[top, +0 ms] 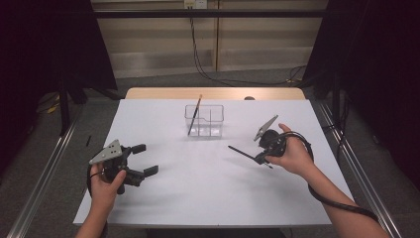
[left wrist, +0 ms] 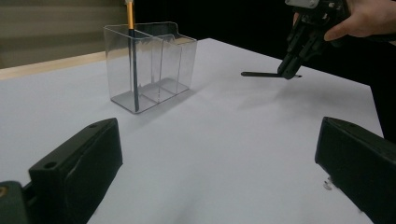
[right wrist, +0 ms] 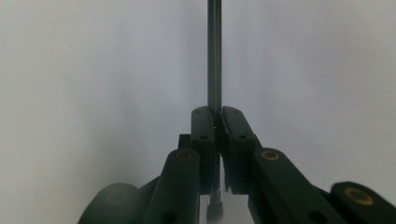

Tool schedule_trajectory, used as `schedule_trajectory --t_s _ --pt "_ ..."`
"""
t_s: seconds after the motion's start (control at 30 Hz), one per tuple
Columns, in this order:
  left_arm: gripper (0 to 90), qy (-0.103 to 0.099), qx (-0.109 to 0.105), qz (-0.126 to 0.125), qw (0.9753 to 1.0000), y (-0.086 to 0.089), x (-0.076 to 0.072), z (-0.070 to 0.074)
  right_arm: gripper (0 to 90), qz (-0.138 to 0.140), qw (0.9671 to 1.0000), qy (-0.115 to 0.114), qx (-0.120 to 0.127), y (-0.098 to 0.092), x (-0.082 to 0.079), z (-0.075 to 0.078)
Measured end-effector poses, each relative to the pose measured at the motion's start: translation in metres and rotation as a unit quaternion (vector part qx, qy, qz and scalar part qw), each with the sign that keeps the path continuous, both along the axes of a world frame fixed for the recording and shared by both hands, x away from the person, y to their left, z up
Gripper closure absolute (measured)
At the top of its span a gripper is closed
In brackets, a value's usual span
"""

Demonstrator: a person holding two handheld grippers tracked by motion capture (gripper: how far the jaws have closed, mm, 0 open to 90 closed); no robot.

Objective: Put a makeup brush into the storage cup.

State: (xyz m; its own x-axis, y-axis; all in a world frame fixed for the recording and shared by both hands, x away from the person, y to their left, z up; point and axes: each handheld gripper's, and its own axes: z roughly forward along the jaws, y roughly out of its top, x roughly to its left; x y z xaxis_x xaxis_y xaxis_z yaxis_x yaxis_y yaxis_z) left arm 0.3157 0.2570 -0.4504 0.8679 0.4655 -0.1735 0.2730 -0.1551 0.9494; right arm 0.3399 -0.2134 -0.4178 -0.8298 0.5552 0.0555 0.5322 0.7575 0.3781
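While the left gripper (top: 146, 159) hangs wide open w/ nothing held, the right gripper (top: 261, 157) clamps a black pen (top: 241, 151) near the clear organizer (top: 204, 120).

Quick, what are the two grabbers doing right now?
Left gripper: open, holding nothing.
Right gripper: shut on a dark pen.

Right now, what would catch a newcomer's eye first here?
Likely the clear divided holder at the far middle of the white table, one orange-topped pen leaning in its left compartment. Next, the right gripper, jaws shut on a dark pen held off the table.
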Motion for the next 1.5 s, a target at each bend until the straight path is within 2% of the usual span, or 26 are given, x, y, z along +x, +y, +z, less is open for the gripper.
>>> schedule_trajectory --t_s 0.33,0.7,1.13,1.3,1.5 --pt "0.6 0.002 -0.006 -0.003 1.0000 -0.005 0.002 0.001 84.4 0.027 0.9996 0.002 0.009 0.014 -0.002 0.003" --pt "0.6 0.002 -0.005 -0.016 0.9999 -0.020 0.007 0.004 84.4 0.052 0.9985 0.005 0.017 0.028 -0.004 0.004" --pt "0.6 0.001 0.003 -0.029 0.9996 -0.029 0.012 0.005 84.4 0.077 0.9967 0.012 0.021 0.037 -0.007 0.003" --pt "0.6 0.002 -0.002 -0.031 0.9995 -0.032 0.013 0.007 84.4 0.088 0.9959 0.010 0.021 0.044 -0.009 0.004" --pt "0.6 -0.002 0.006 -0.041 0.9991 -0.038 0.015 0.011 84.4 0.099 0.9947 0.011 0.023 0.053 -0.011 0.005"
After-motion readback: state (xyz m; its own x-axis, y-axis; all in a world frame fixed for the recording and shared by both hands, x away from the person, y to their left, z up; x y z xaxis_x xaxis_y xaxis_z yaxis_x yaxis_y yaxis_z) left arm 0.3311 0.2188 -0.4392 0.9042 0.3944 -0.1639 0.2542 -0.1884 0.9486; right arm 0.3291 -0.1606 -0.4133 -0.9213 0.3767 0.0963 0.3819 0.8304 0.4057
